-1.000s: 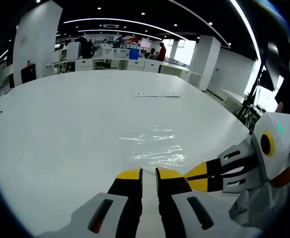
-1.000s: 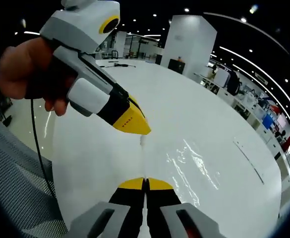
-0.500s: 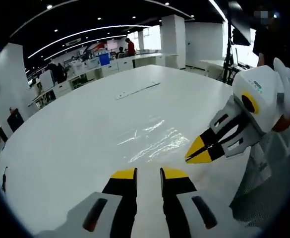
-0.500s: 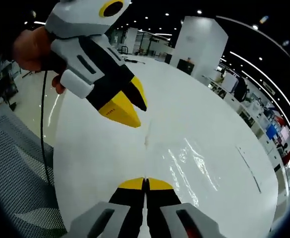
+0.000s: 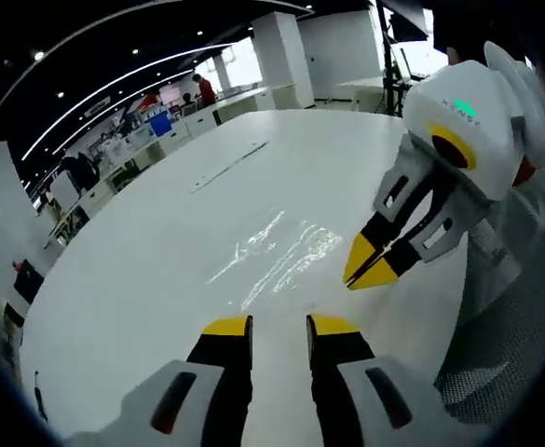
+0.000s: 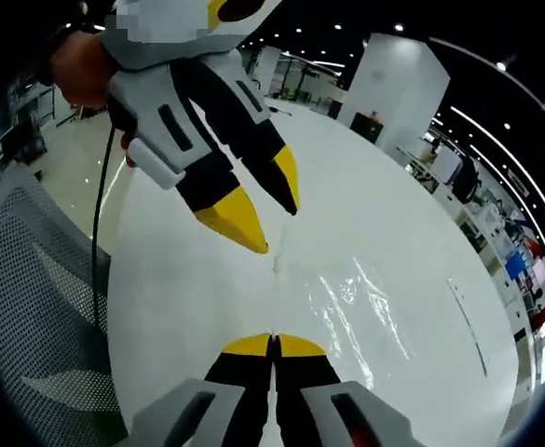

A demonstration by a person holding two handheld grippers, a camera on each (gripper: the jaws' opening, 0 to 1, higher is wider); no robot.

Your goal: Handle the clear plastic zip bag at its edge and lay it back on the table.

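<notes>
The clear plastic zip bag [image 5: 286,256] [image 6: 361,307] shows as a glossy, wrinkled sheet on the round white table [image 5: 142,270] [image 6: 393,214]. My right gripper [image 6: 273,345] is shut, and a thin strip of the bag's edge runs straight up from its tips. It also comes in from the right of the left gripper view, where the right gripper [image 5: 358,275] hovers beside the bag's near corner. My left gripper [image 5: 279,326] stands open with nothing between its jaws, just short of the bag. From the other side, the left gripper [image 6: 274,222] hangs spread above the held edge.
A grey mesh chair [image 5: 510,345] [image 6: 30,307] sits at the table's near edge. A black cable [image 6: 100,233] hangs from the left gripper, which a hand [image 6: 81,70] holds. A thin flat strip [image 5: 230,168] [image 6: 465,312] lies farther out on the table.
My left gripper's jaws have spread from nearly closed to clearly open. Both hands have tilted, and the right gripper now sits higher beside the bag, still shut.
</notes>
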